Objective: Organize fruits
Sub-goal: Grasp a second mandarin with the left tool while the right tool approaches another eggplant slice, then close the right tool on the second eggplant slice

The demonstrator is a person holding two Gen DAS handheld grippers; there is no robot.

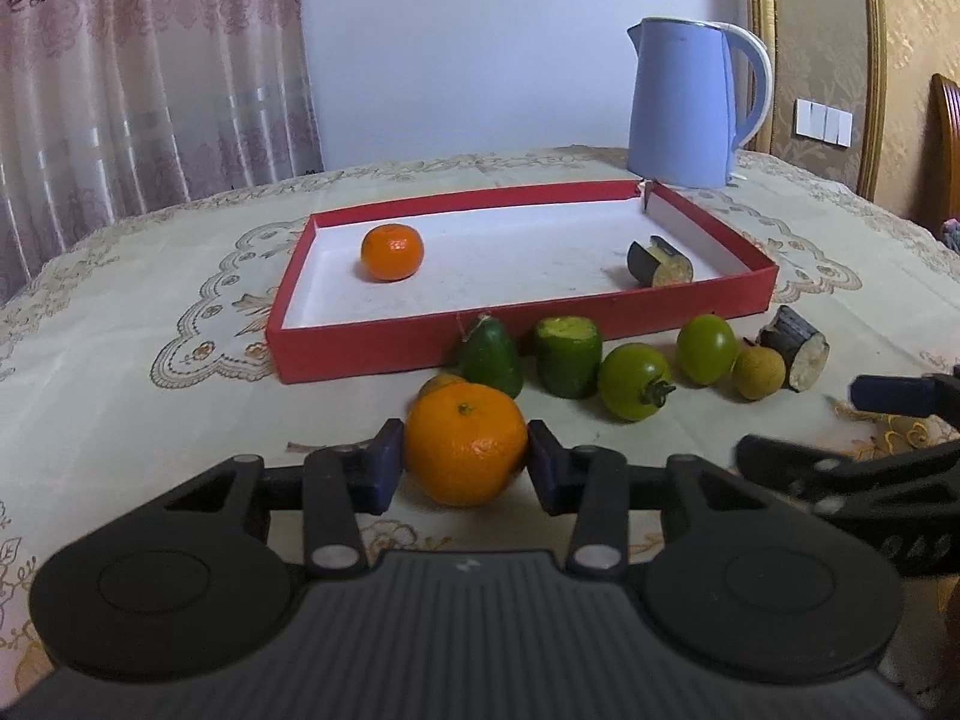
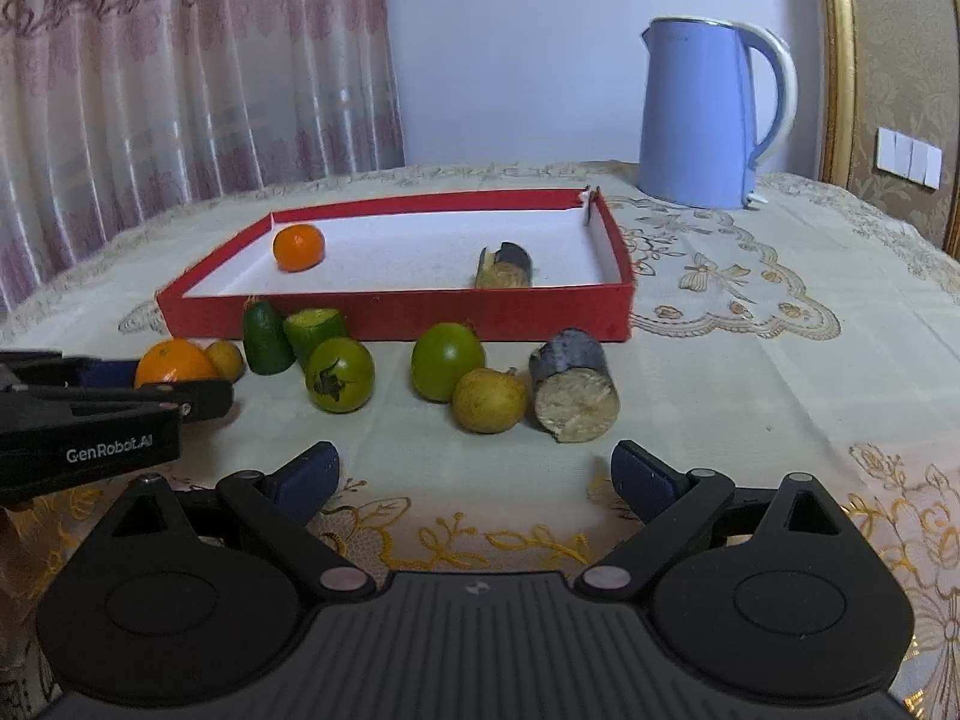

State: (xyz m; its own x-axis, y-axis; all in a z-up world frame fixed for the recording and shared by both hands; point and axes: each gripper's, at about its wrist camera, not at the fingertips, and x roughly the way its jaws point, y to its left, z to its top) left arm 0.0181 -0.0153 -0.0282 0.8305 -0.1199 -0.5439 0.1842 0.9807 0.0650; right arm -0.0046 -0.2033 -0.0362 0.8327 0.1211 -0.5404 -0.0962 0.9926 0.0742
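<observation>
Orange mandarin sits pinched by left hand-held gripper, near tray edge.

Patterned pink curtain, pale blue wall, embroidered tablecloth

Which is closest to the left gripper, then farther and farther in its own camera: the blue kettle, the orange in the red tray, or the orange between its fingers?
1. Orange between the fingers, on the cloth.
2. Orange in the red tray, left end.
3. Blue kettle, back right.
</observation>
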